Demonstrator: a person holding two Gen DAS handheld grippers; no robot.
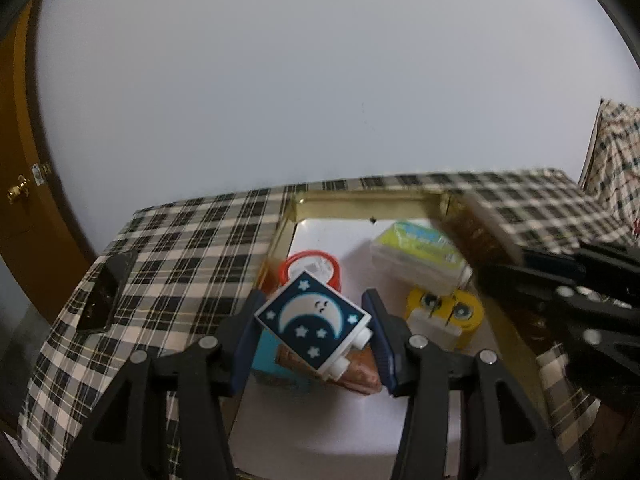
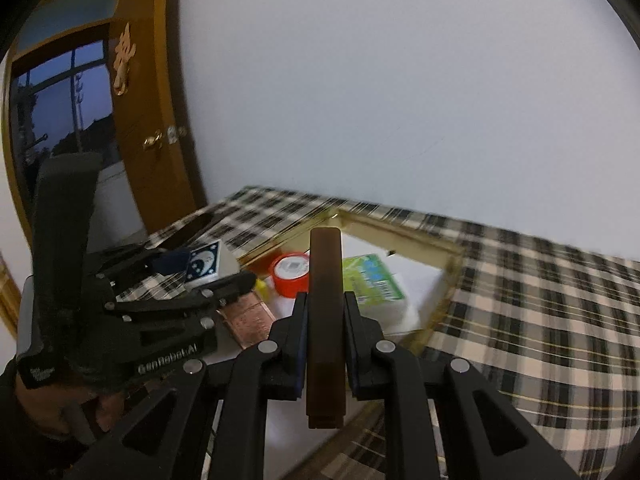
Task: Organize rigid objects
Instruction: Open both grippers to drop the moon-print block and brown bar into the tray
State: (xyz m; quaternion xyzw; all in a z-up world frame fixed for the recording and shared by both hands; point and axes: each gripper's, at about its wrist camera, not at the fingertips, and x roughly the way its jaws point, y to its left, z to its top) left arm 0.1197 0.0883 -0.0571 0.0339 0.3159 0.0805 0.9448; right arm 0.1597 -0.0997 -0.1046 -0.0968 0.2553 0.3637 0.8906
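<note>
Claws pinch hard things: left claw [image 1: 313,322] a glossy moon-printed block [image 1: 313,317], right claw [image 2: 325,320] a flat brown slab [image 2: 325,300].

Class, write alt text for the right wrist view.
The right gripper clamps a thin dark brown slab on edge above a gold-rimmed tray on a plaid tablecloth. At left, the left gripper holds a moon-print box.

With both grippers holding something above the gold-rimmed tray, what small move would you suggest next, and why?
I would probably lower the left gripper a little towards the bare white floor of the gold-rimmed tray in front of it. Its pads already clamp the blue moon-and-stars block above the tray, while the right gripper, shut on the thin brown wooden slab, is off to the side.
</note>
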